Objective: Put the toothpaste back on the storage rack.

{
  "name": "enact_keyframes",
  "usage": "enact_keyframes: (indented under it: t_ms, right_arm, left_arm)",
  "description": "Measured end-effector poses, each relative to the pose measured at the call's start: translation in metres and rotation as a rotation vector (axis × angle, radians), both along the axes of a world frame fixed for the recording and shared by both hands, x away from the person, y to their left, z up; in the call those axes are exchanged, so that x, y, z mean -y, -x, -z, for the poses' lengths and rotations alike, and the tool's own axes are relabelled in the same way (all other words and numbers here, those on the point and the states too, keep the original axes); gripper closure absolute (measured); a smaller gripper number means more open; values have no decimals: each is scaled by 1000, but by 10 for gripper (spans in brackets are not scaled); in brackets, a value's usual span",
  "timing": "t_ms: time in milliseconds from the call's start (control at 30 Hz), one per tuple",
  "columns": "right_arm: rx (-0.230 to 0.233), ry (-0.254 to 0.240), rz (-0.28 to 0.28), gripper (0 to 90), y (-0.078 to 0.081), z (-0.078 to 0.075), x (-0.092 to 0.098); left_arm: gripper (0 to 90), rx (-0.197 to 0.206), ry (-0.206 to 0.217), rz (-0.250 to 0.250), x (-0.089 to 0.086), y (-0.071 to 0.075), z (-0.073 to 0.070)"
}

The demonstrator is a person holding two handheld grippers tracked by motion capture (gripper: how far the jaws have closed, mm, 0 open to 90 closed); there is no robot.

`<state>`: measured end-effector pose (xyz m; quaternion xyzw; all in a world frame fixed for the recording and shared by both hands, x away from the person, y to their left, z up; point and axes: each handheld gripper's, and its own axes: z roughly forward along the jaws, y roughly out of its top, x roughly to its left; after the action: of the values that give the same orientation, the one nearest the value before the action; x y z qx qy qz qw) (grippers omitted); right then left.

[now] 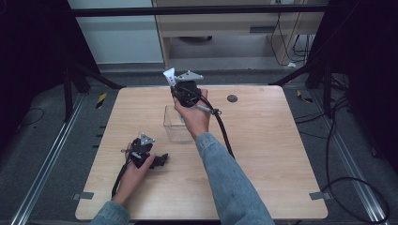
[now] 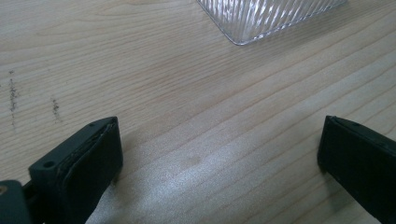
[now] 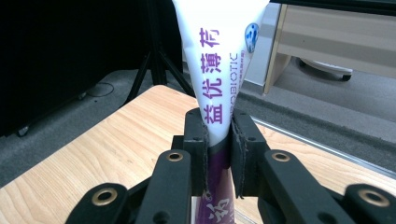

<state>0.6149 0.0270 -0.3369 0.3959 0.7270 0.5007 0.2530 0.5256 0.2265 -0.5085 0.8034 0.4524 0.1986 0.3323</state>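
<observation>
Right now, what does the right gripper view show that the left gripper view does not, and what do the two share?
Right gripper view: the right gripper shut on a white and purple tube with printed lettering, held up above the table's far edge, with grey floor and a pale wooden cabinet behind. Left gripper view: the left gripper with its jaws wide apart and nothing between them, low over the table, and a corner of a clear ribbed plastic container. Both share the light wooden table.

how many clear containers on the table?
1. The clear ribbed container stands mid-table, just under the right gripper, which holds a white-and-purple tube; its corner lies beyond the open left gripper. The forearm may hide more.
</observation>
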Motion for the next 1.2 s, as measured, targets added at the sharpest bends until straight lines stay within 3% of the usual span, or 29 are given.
enact_keyframes:
  t_ms: [1200]
  right_arm:
    - [-57,22,2,782,3,47,-8]
  left_arm:
    - [0,0,0,0,0,0,0]
